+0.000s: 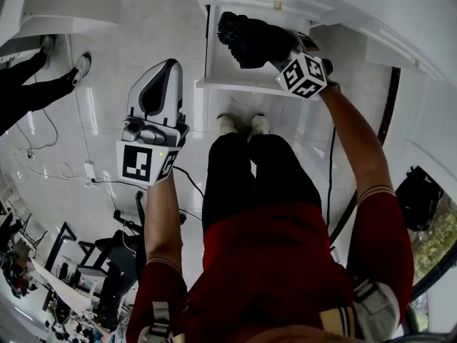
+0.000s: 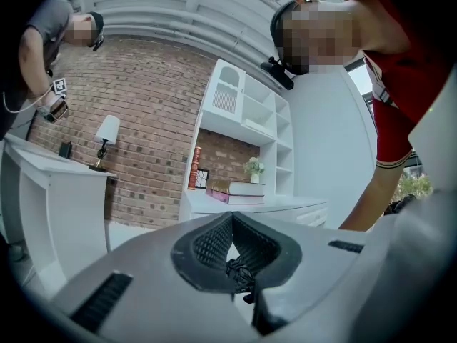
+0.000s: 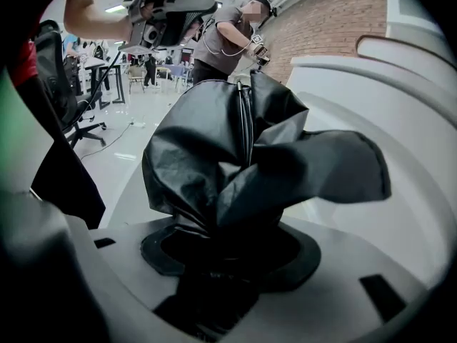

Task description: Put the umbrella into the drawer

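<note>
Glossy white floor (image 1: 100,113) spreads under the person, who stands facing a low white cabinet (image 1: 357,20) with one drawer (image 1: 214,59) pulled out toward their shoes. The drawer is open, so that part of the job looks done.

The right hand-held gripper (image 3: 232,259) is clamped on the folded black umbrella (image 1: 246,34), whose loose fabric bunches up and fills the gap between the jaws. In the head view the umbrella hangs over the drawer's open box. I cannot tell whether it touches the drawer bottom. By my reading, what is left is to lower it inside, let go, and perhaps push the drawer closed.

The left hand-held gripper (image 1: 158,91) is held off to the side over the floor, apart from the drawer, with its jaws brought together and no task item between them.

No brand or label can be read on the umbrella or the drawer. The only print is the black-and-white square patterns on the marker cubes (image 1: 303,76). The spines of the books (image 2: 239,189) on a white shelf unit across the room are too small to read.
</note>
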Demonstrator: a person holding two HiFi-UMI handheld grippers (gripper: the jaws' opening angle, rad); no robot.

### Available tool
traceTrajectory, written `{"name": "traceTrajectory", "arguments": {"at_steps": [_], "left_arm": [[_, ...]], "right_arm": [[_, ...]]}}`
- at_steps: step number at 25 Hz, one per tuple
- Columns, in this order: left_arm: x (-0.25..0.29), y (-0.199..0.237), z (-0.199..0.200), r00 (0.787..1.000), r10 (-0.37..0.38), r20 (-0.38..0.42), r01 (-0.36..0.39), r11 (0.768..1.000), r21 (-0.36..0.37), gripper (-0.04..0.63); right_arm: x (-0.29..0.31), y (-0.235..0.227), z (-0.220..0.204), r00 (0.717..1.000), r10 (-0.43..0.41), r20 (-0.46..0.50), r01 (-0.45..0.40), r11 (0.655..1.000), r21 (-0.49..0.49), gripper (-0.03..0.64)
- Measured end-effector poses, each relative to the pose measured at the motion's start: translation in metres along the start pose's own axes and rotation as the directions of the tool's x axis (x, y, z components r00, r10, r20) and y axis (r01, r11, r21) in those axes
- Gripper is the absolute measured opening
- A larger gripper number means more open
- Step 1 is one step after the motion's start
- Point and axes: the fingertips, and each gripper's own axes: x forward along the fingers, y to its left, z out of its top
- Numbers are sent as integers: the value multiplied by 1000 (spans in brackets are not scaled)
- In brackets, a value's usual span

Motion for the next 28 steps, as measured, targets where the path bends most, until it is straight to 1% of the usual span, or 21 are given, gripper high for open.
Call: {"name": "traceTrajectory", "arguments": {"at_steps": [6,13,18,23,28], "left_arm": [[3,6,-20,1000,-2,-8,2,1000,4,6],[13,14,-44,1000,-8,-13,8,1000,9,6],[19,18,-59,1000,-13,-4,13,1000,18,6],[24,20,-75,1000,-11,5,11,1000,29,6],[20,24,-85,1000,-7,14,6,999,36,6]], "right_arm": [[31,0,-19,999,15,-42,-17,999,-36,235],[69,-3,-52,993,38,-108,-46,996,-71,235],[94,-1,-68,989,50,-140,-64,993,-97,235],[119,-4,-84,984,47,-175,-73,987,-146,235],[133,-6,-96,977,47,-208,-81,984,-156,235]]}}
